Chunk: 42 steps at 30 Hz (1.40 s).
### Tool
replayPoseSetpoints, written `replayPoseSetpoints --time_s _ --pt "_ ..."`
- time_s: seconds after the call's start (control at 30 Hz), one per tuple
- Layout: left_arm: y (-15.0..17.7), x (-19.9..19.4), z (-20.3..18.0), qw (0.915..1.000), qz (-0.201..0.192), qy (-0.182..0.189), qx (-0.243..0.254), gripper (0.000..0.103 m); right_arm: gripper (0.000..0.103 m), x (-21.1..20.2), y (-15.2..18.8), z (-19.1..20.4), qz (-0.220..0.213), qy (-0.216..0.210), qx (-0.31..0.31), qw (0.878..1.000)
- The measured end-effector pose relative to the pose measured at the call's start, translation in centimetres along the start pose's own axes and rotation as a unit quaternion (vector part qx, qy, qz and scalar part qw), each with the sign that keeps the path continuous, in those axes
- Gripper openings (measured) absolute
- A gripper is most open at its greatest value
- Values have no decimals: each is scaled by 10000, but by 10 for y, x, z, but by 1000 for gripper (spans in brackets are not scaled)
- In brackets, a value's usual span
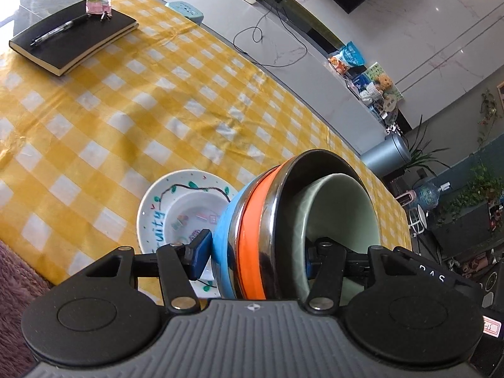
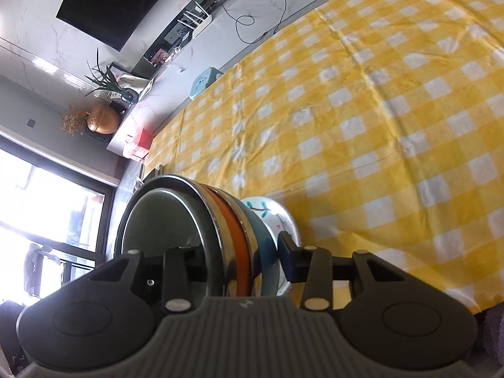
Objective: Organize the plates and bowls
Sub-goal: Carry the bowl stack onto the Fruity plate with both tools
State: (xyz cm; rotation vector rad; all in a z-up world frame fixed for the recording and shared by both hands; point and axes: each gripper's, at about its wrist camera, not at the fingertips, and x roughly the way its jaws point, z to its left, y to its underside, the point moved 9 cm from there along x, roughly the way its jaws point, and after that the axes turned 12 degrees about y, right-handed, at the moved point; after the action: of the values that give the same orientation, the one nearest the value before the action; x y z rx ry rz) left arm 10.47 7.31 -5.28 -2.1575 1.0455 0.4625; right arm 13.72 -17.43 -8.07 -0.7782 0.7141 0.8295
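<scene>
A nested stack of bowls hangs tilted between both grippers: a blue bowl outermost, a steel bowl with an orange band, and a pale green bowl inside. My left gripper is shut on the stack's rim, one finger outside the blue bowl and one inside the green bowl. My right gripper is shut on the opposite rim of the stack in the same way. Beneath the stack, a white plate with painted leaves and lettering lies on the yellow checked tablecloth; the same plate shows partly behind the bowls.
A black notebook with a pen on it lies at the far left of the table. A teal box sits at the far edge. A fuzzy purple surface borders the near left corner. Beyond the table runs a low cabinet with cables.
</scene>
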Motion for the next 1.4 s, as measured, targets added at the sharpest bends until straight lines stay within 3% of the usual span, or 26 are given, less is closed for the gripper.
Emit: replayPoseSetpoints --time_s 0.27,0.53,0.77,1.3,1.4 --pt "-15 10 38 9988 -50 -99 -471 61 41 39 3 23 174 107 -153 9997" --pt "-13 31 56 9977 148 -95 -661 61 41 62 -1 18 299 350 -180 9988" --pt "-13 36 65 9974 169 -186 -678 61 41 77 1 13 455 382 -119 9982" --pt "-15 37 61 9991 95 -146 -392 61 45 75 1 20 295 317 -364 9984" --pt "-15 37 60 9993 35 -141 -334 62 50 73 1 22 249 290 -413 9984"
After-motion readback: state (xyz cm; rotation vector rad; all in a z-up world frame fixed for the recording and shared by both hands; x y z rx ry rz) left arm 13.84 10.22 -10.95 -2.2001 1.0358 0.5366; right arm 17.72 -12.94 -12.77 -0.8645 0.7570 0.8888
